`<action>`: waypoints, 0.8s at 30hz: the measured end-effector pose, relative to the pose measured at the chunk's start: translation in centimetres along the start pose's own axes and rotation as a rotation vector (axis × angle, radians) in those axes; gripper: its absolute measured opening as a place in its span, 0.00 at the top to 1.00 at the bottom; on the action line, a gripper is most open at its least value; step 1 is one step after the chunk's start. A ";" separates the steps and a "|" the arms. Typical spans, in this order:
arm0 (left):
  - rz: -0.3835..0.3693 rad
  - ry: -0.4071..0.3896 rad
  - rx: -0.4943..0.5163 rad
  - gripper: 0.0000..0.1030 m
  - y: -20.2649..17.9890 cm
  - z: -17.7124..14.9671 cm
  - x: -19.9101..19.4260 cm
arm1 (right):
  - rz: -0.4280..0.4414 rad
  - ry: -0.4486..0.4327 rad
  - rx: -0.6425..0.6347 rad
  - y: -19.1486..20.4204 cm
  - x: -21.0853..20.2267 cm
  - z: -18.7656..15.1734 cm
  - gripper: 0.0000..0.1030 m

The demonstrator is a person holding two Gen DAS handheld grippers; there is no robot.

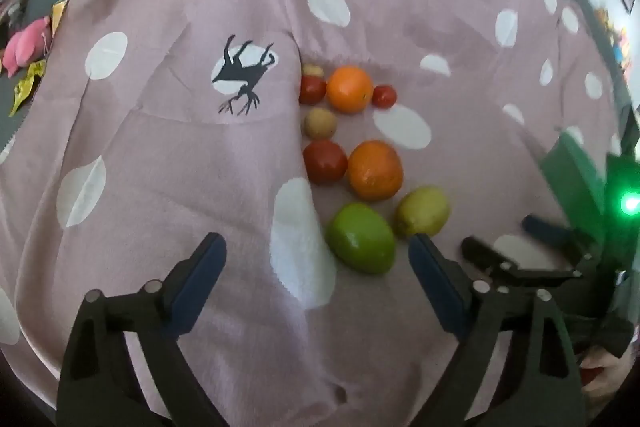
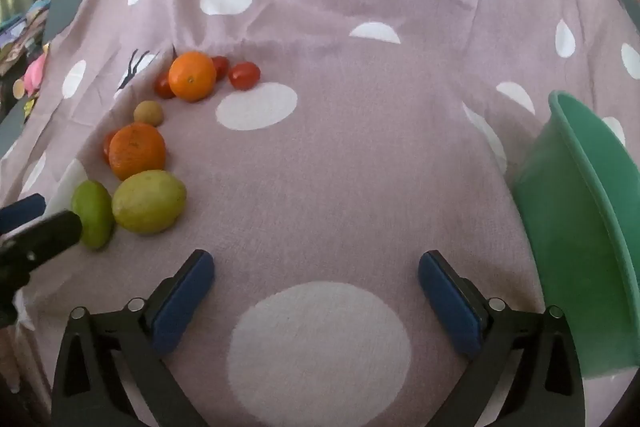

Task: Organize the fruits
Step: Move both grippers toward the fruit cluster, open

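Observation:
Fruit lies in a loose cluster on a mauve polka-dot blanket (image 1: pixel 160 167). In the left wrist view a green lime (image 1: pixel 360 238) and a yellow-green lemon (image 1: pixel 422 211) lie nearest, with an orange (image 1: pixel 375 170), a red tomato (image 1: pixel 325 161), a small brown fruit (image 1: pixel 320 123), a second orange (image 1: pixel 350 89) and smaller tomatoes behind. My left gripper (image 1: pixel 318 247) is open just short of the lime, nothing between its fingers. My right gripper (image 2: pixel 316 263) is open over bare blanket. A green bowl (image 2: pixel 576 227) stands tilted at its right. The lemon (image 2: pixel 149 202) and lime (image 2: pixel 93 213) lie to its left.
The right gripper's fingers (image 1: pixel 480 251) show at the right in the left wrist view, beside the green bowl (image 1: pixel 572 167). Pink and yellow toys (image 1: pixel 24 47) lie past the blanket's left edge. A fold in the blanket runs beside the fruit.

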State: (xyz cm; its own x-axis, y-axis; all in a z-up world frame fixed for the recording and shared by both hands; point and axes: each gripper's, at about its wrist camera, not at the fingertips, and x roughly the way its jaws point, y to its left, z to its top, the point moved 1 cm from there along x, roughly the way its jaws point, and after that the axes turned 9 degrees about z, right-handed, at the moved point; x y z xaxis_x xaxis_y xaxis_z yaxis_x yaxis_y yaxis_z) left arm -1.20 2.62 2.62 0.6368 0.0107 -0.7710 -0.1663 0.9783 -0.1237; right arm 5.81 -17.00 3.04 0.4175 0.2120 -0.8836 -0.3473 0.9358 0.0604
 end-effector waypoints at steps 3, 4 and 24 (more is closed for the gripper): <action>-0.043 -0.004 -0.017 0.18 0.2 0.4 -0.9 | 0.045 -0.019 -0.005 0.5 -1.4 0.3 0.02; -0.052 -0.002 -0.018 0.23 0.1 0.6 -1.0 | 0.054 -0.041 -0.001 0.6 -2.2 0.5 0.02; -0.166 0.153 -0.040 0.63 -2.4 3.3 0.4 | 0.442 0.007 0.254 1.1 -0.9 5.3 0.48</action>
State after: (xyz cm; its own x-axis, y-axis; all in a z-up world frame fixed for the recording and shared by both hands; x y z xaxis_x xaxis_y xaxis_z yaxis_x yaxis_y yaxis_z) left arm 1.93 0.97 4.71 0.5366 -0.1843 -0.8235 -0.1000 0.9551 -0.2789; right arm 9.46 -14.66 6.32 0.2704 0.6019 -0.7514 -0.2742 0.7963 0.5392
